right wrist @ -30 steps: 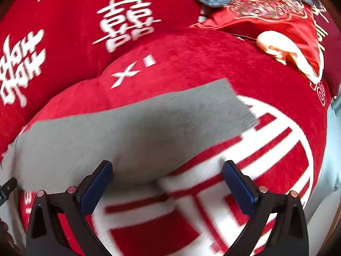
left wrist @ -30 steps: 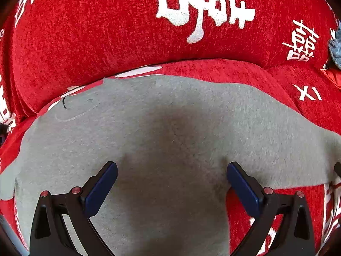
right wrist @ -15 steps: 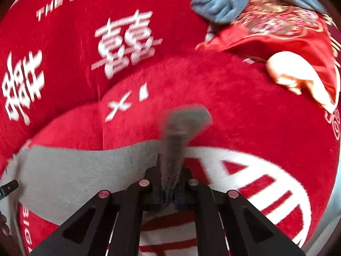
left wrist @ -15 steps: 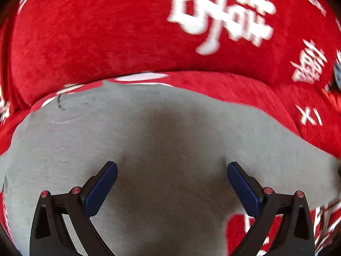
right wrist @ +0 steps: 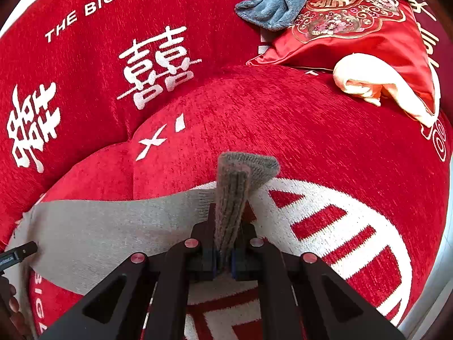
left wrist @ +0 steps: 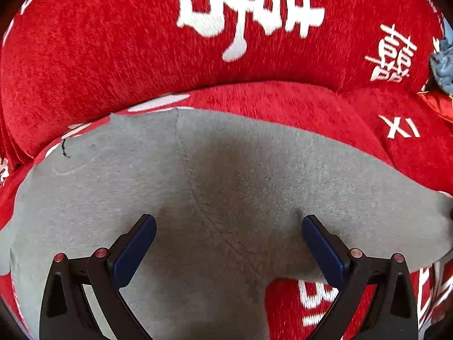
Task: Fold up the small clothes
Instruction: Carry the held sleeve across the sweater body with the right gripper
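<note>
On the red sofa cushion [right wrist: 325, 130], a grey knit garment [left wrist: 226, 187] lies spread flat, covering part of the white printed pattern on the cushion's seat. Its ribbed cuff end [right wrist: 240, 178] is pinched in the right gripper [right wrist: 223, 263], whose jaws have just clamped tight on it; the 2 blue pads press the fabric from either side, and the cuff stands up out of the gripper in a narrow bunched fold, raised off the cushion, while the rest of the garment trails away to the left across the cushion.

Over the wider body of the garment, the left gripper [left wrist: 228, 243] hangs with its jaws spread wide. Nothing is between its 2 blue pads [left wrist: 136, 249] except the flat grey cloth below; whether the tips touch the fabric cannot be told. A seam runs down the cloth between the pads.

Behind the cushion rises the sofa backrest [left wrist: 141, 42], red with white characters. At the far right end of the cushion, well apart from the garment, lie an embroidered red pillow [right wrist: 354, 31], a blue-grey fleece cloth [right wrist: 277, 5] and a pale cream cloth [right wrist: 376, 85] just beside the pillow
</note>
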`<action>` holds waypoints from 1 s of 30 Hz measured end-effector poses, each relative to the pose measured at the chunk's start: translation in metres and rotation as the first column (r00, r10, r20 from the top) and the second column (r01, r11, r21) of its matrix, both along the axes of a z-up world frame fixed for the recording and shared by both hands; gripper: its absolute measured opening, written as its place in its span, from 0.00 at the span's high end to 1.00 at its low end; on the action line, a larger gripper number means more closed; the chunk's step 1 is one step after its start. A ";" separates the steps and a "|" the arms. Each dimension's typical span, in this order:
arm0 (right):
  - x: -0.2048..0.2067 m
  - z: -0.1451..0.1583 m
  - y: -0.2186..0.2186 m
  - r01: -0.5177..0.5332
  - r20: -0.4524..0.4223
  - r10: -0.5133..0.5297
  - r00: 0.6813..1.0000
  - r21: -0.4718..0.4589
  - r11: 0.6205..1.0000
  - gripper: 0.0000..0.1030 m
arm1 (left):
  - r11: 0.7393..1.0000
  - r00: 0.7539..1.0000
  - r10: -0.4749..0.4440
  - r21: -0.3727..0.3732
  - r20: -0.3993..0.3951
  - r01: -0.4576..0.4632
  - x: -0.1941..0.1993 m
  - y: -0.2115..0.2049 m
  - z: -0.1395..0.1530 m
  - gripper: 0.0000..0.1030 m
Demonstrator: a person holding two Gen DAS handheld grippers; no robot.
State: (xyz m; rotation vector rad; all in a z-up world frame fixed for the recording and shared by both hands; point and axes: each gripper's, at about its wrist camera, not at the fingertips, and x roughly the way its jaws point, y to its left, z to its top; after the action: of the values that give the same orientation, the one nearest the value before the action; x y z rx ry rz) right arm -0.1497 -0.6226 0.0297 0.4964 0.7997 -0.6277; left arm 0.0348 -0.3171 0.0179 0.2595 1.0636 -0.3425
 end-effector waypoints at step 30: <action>0.075 0.056 0.106 -0.159 0.077 0.150 0.986 0.141 0.977 0.94 | 0.977 0.981 0.193 -0.095 0.009 -0.191 -0.013 0.213 0.005 0.00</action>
State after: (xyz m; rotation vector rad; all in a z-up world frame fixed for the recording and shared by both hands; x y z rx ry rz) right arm -0.0744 -0.5166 0.0855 0.5796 0.8170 -0.4085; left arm 0.0220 -0.1039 0.0225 0.0749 1.0423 -0.2149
